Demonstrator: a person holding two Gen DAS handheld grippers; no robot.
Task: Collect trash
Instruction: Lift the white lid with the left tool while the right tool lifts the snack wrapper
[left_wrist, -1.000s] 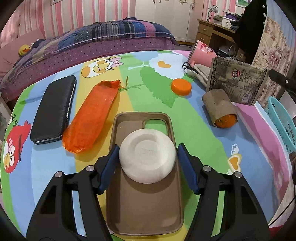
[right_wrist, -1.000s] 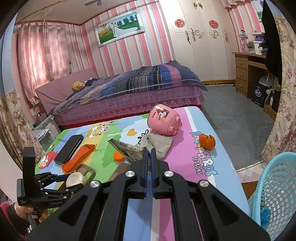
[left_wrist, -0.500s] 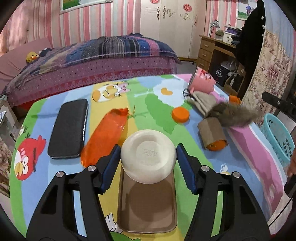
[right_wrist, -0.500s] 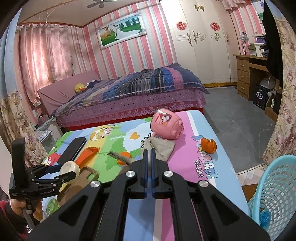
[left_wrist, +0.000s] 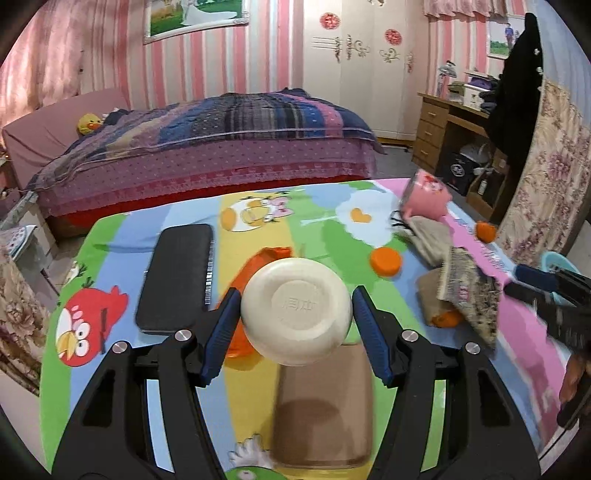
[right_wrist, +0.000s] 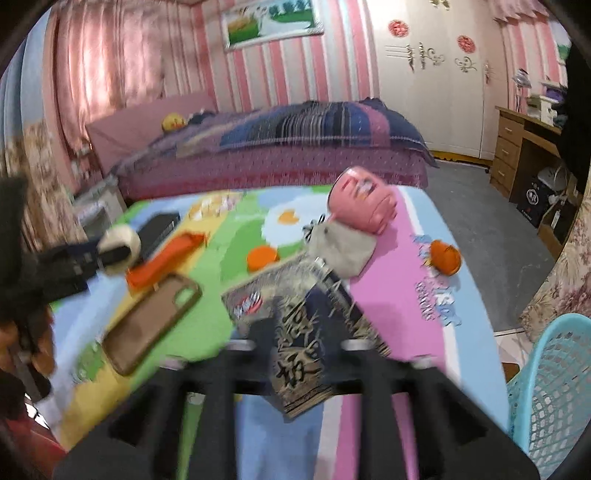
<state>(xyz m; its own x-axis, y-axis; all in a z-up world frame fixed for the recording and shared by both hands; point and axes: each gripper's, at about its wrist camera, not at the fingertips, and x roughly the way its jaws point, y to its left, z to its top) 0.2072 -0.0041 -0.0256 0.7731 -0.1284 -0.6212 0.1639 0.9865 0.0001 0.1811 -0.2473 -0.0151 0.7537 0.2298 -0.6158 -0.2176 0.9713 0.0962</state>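
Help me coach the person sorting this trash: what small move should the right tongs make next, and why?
Probably swing the right tongs toward the blue basket and hold them above its opening before letting go. They are shut on the printed wrapper, already lifted off the table, and the basket stands just past the table's right edge. The left tongs are busy with the cream lid.

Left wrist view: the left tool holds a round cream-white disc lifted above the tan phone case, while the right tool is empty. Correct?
Not quite. The right tool is not empty: the right wrist view shows it shut on a printed paper snack wrapper. The rest holds: the left tool holds the round cream-white disc above the tan phone case.
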